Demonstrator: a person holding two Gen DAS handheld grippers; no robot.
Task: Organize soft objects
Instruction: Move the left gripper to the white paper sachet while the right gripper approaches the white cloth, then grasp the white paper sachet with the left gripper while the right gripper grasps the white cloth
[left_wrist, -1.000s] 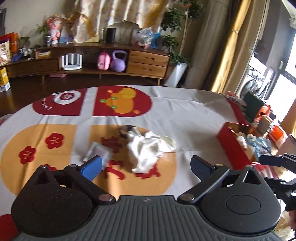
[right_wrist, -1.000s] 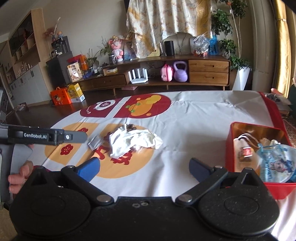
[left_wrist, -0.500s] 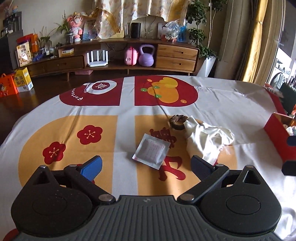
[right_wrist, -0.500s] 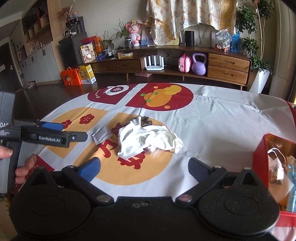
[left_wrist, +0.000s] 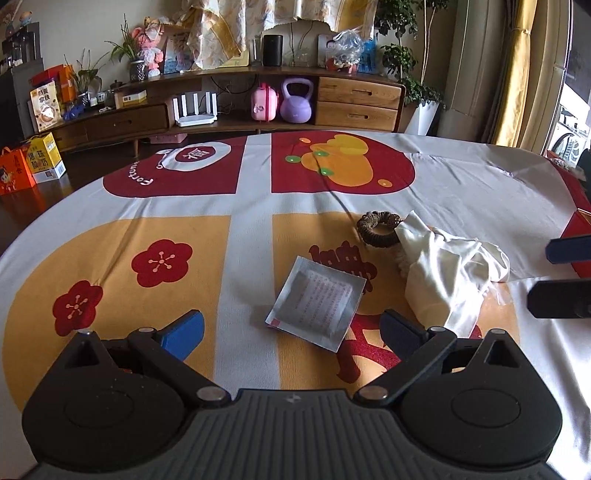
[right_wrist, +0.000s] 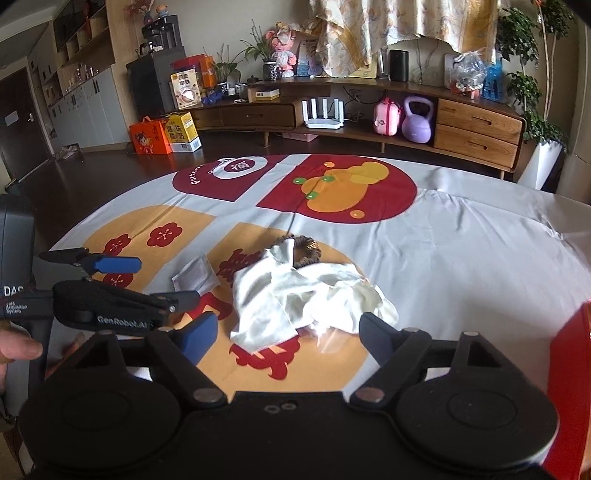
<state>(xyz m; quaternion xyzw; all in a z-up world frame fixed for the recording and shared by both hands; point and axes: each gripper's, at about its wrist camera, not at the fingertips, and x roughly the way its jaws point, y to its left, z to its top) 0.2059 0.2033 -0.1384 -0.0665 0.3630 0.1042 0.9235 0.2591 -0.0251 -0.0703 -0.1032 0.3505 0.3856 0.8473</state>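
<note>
A crumpled white cloth (left_wrist: 448, 273) (right_wrist: 299, 295) lies on the patterned tablecloth. A brown braided ring (left_wrist: 380, 228) (right_wrist: 304, 248) lies at its far edge, partly under it. A flat silver packet (left_wrist: 317, 302) (right_wrist: 195, 274) lies to the cloth's left. My left gripper (left_wrist: 291, 330) is open and empty, just short of the packet; it also shows in the right wrist view (right_wrist: 144, 280). My right gripper (right_wrist: 288, 334) is open and empty, just short of the cloth; its fingers show at the right edge of the left wrist view (left_wrist: 565, 273).
A red box (right_wrist: 570, 373) (left_wrist: 578, 225) stands at the table's right side. The round table's cloth (left_wrist: 258, 229) is covered in red and orange prints. A wooden sideboard (right_wrist: 369, 107) with a purple kettlebell (right_wrist: 417, 120) stands beyond, across dark floor.
Both grippers swung left and moved closer to the table. The packet now sits between the left fingers' line, the cloth before the right ones. The red box slid to the right edge.
</note>
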